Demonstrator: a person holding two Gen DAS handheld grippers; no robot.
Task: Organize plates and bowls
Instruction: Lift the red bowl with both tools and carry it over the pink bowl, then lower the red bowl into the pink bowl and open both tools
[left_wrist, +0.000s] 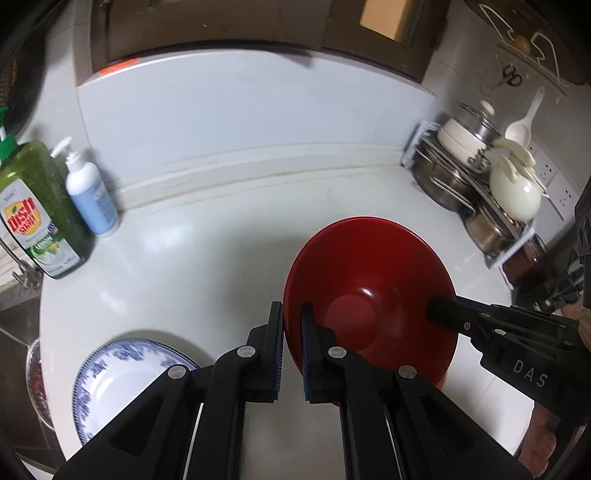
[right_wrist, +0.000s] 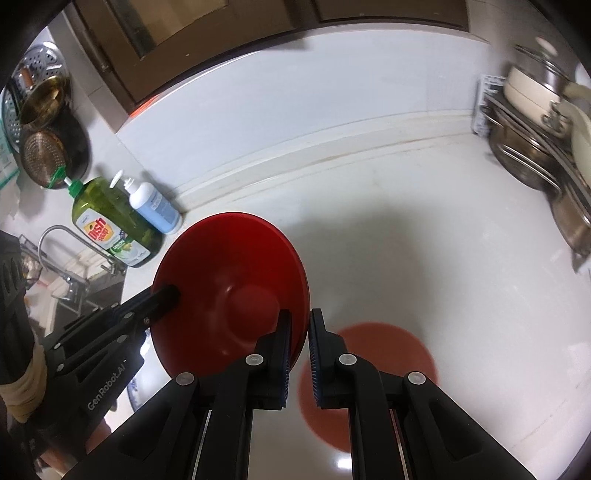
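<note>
A red bowl (left_wrist: 369, 266) hangs tilted above the white counter (left_wrist: 221, 258), gripped from both sides. My left gripper (left_wrist: 291, 321) is shut on its left rim, and the right gripper (left_wrist: 437, 310) clamps the opposite rim. The right wrist view shows the same red bowl (right_wrist: 229, 258) with my right gripper (right_wrist: 300, 325) shut on its near rim and the left gripper (right_wrist: 168, 293) biting the far edge. A red glow (right_wrist: 369, 384) from the bowl lies on the counter below. A blue-and-white patterned plate (left_wrist: 122, 369) rests on the counter at lower left, partly hidden by my left gripper.
A green dish soap bottle (left_wrist: 37, 206) and a white pump bottle (left_wrist: 90, 192) stand at the back left by the sink tap (right_wrist: 70, 240). A rack of steel pots and lids (left_wrist: 480, 184) fills the right corner. Another patterned dish edge (left_wrist: 35, 380) shows at far left.
</note>
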